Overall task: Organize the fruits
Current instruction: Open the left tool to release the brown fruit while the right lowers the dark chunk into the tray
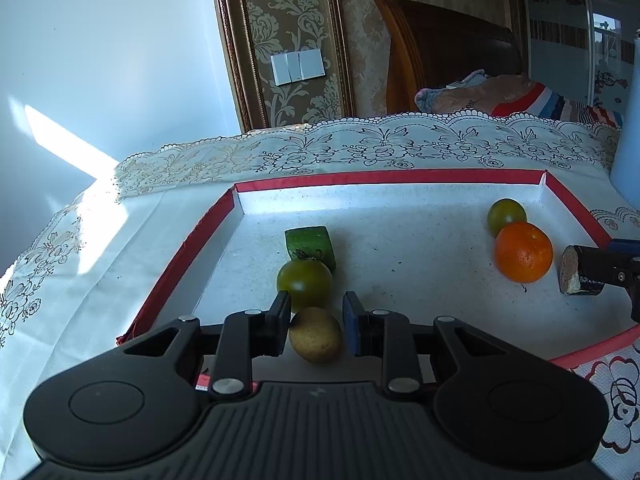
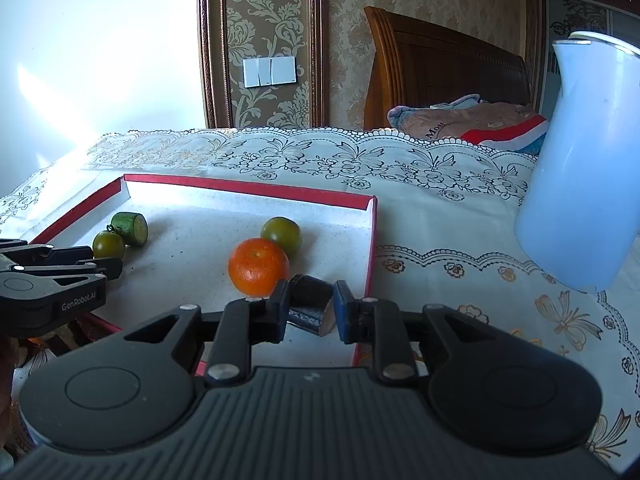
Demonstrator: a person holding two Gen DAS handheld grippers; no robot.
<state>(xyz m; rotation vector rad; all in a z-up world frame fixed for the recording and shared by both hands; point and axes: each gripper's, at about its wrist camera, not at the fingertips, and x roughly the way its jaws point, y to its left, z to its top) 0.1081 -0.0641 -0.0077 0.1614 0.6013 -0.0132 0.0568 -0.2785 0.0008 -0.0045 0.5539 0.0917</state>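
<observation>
Left gripper (image 1: 316, 320): closed on a small yellow potato (image 1: 315, 334), held low over the red-rimmed tray (image 1: 384, 176) near a green tomato (image 1: 305, 284). Right gripper (image 2: 310, 306): clamped on a dark cut chunk (image 2: 312, 304) beside the orange (image 2: 259, 266), apparently for sorting.

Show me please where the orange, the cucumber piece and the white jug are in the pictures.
orange (image 1: 523, 252): left wrist view, middle of its peel.
cucumber piece (image 2: 130, 228): right wrist view, green skin beside the cut face.
white jug (image 2: 580, 184): right wrist view, middle of its body.
</observation>
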